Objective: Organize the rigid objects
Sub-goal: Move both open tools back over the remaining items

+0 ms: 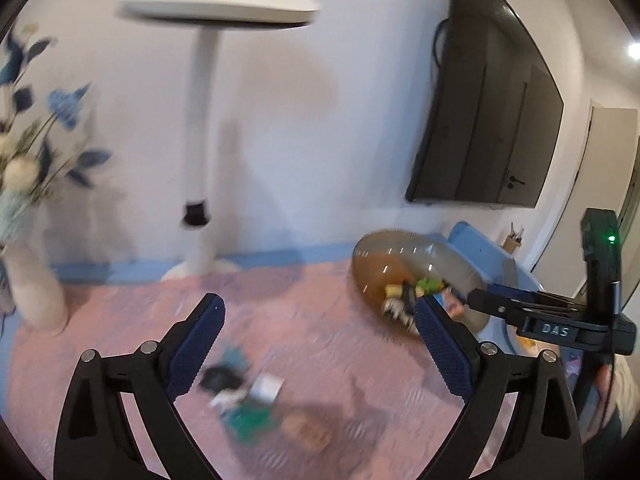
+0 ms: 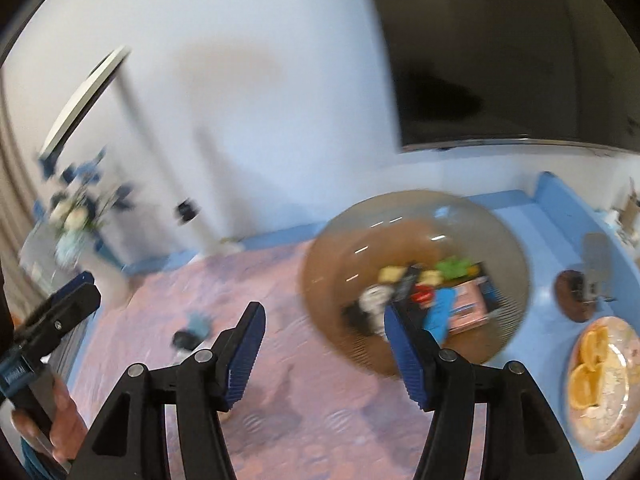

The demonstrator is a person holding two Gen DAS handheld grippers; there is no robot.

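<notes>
Small objects [image 1: 248,396] lie blurred on the pink mat [image 1: 320,320], others in the bowl [image 2: 360,220]. The left gripper [image 1: 320,344] gapes wide and empty. The right gripper [image 2: 324,344] stands partly open, gripping nothing.

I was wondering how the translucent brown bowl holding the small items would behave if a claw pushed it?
The bowl looks like rigid plastic, so it would probably slide rather than flex. Its rounded shape suggests it could rock, and the loose items inside would likely shift.

A home living room: a wall-mounted television [image 1: 492,120] hangs above the pink-clothed table [image 1: 320,320], beside a vase of flowers [image 1: 28,184] and a plate of orange slices [image 2: 600,380].
</notes>
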